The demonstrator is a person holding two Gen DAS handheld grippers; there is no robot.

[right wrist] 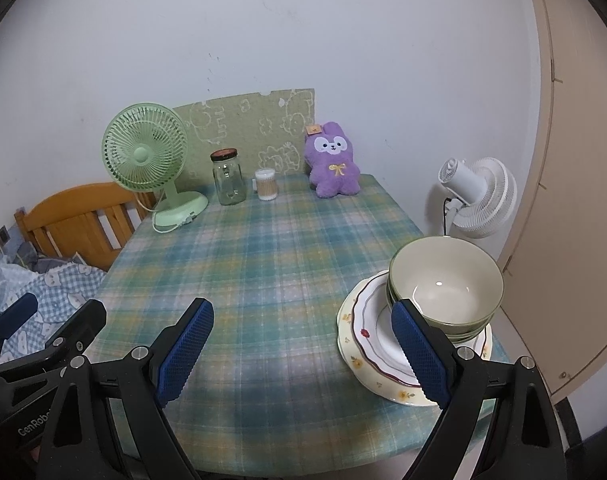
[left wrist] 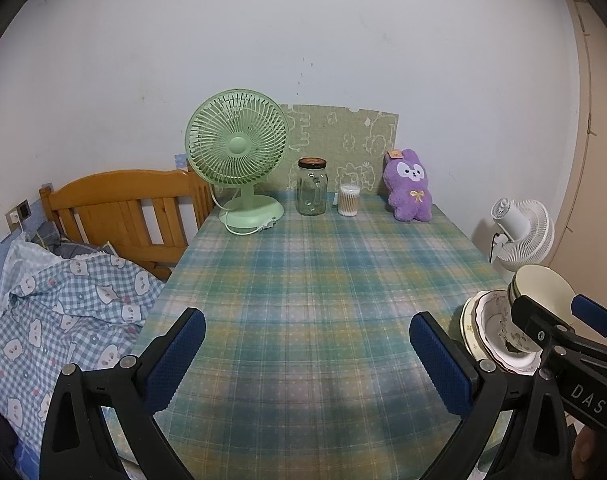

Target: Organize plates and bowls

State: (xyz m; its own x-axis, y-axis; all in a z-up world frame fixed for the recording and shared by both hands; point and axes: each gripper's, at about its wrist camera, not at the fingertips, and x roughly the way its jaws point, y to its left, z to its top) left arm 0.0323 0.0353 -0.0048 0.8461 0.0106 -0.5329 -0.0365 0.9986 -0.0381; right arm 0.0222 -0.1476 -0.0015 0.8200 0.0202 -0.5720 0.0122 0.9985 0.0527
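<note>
Right wrist view shows both tongs (right wrist: 301,354) apart and empty; approach the stacked bowls (right wrist: 447,284) at lower right slowly, gripping one rim.

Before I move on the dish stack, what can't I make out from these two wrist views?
- Number of bowls: right wrist view shows nested rims only; the right gripper finger covers their left side.
- Plates: near edge hidden behind that finger.
- Left wrist view: the stack is largely blocked by the right gripper's body.
- Glass jar contents: too small to tell.
- Left gripper: open, holding nothing.
</note>
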